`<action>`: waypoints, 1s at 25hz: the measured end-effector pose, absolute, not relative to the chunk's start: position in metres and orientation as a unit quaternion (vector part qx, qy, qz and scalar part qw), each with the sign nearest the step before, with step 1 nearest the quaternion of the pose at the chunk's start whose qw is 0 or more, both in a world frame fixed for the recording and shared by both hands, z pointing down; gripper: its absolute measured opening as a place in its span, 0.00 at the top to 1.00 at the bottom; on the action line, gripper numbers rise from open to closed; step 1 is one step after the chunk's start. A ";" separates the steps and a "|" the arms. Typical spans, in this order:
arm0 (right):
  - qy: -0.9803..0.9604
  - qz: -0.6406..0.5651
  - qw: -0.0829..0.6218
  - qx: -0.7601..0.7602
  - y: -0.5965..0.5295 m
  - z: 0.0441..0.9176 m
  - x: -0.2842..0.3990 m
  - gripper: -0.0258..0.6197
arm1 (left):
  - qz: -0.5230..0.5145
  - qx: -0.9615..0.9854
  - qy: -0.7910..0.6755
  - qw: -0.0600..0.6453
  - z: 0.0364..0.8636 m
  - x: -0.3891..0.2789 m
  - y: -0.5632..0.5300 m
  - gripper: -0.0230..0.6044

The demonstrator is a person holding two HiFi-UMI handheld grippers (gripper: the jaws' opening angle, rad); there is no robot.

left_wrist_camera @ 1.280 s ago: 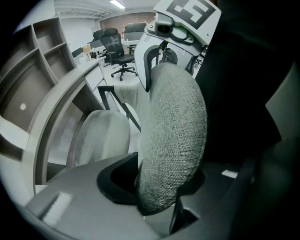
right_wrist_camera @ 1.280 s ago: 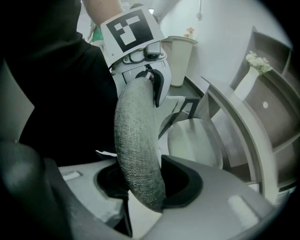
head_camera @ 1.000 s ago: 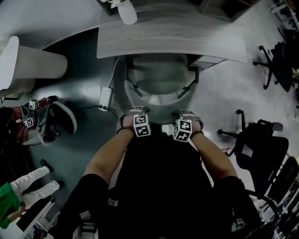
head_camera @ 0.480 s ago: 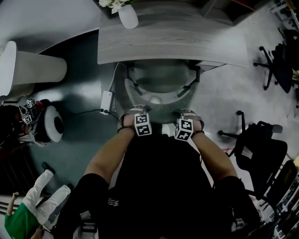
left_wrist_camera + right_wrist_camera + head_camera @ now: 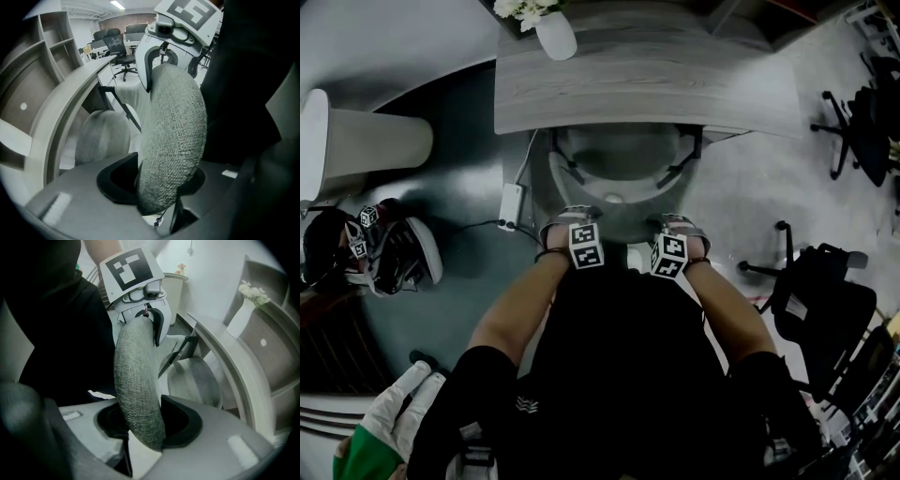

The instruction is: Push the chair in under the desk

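Note:
The grey fabric chair stands facing the wooden desk (image 5: 647, 84), its seat (image 5: 623, 164) partly under the desk's front edge. My left gripper (image 5: 574, 223) is shut on the left part of the chair's backrest top (image 5: 623, 223), and my right gripper (image 5: 675, 227) is shut on the right part. In the left gripper view the left gripper (image 5: 159, 187) clamps the woven backrest (image 5: 171, 136), with the seat (image 5: 101, 136) and desk (image 5: 70, 93) beyond. In the right gripper view the right gripper (image 5: 145, 423) holds the backrest (image 5: 138, 380) the same way.
A white vase (image 5: 555, 30) with flowers stands on the desk. A white bin (image 5: 366, 141) and a power strip (image 5: 511, 199) are on the floor at left. Black office chairs (image 5: 820, 300) stand at right. Another person with grippers (image 5: 366, 248) is at left.
The chair has slid a little farther under the desk, both grippers moving forward with its backrest. The people at the left have shifted.

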State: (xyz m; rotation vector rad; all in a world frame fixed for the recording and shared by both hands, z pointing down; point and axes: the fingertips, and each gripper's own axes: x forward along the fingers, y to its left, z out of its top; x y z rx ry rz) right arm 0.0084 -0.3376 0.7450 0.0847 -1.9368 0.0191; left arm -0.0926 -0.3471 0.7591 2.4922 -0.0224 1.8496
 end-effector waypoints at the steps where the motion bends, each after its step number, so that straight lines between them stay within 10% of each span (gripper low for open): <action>1: -0.824 0.008 0.566 0.037 -0.341 0.745 0.008 0.73 | 0.596 0.802 -0.007 0.019 0.759 -0.093 -0.350 0.68; 25: -0.796 0.013 0.604 0.041 -0.407 0.754 0.032 0.71 | 0.579 0.815 0.008 0.025 0.763 -0.070 -0.403 0.69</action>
